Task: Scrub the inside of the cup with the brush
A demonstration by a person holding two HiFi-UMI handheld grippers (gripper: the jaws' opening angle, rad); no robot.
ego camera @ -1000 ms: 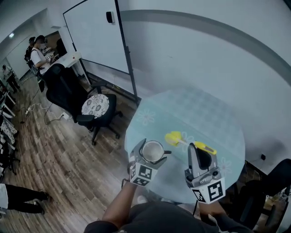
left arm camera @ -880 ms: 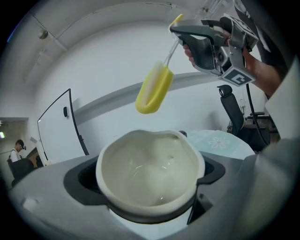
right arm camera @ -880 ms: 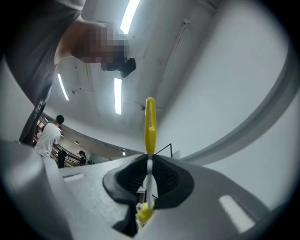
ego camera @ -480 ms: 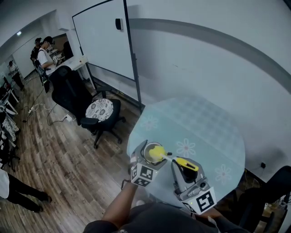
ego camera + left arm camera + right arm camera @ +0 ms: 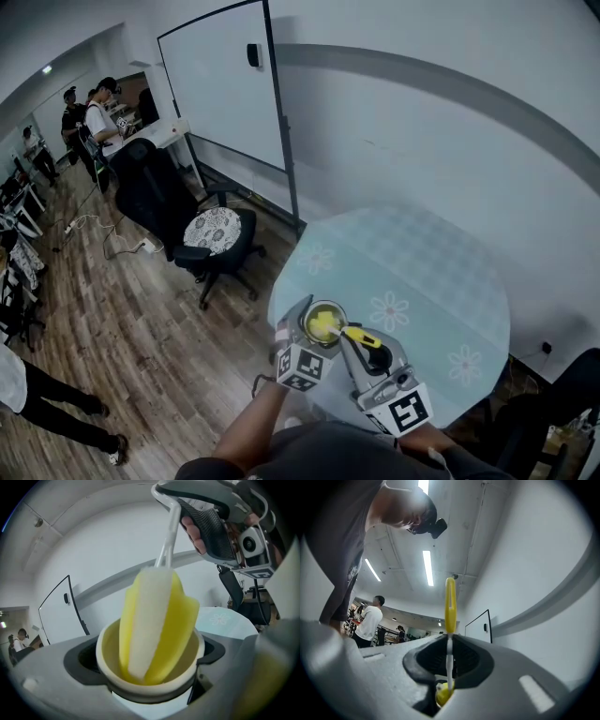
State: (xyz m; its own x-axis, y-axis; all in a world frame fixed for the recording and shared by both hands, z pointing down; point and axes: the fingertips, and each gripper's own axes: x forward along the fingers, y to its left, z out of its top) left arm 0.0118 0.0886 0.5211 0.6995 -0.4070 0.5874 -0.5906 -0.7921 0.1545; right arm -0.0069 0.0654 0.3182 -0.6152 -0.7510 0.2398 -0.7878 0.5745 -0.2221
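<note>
Left hand-held gripper [image 5: 149,668] is clamped around a cream cup [image 5: 108,665] by the near edge of the round glass surface [image 5: 422,272]. Right hand-held gripper [image 5: 449,663] pinches the brush [image 5: 361,336] on its thin white stem, with the yellow handle poking up past the jaws. The yellow-and-white sponge head [image 5: 154,625] sits tilted inside the cup.

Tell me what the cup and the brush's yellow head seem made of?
The cup looks like glazed ceramic or hard plastic: cream, smooth, thick rounded rim; I can't tell which. The brush head looks like sponge foam: matte yellow with a white strip, blocky edges. Its stem seems translucent plastic.
</note>
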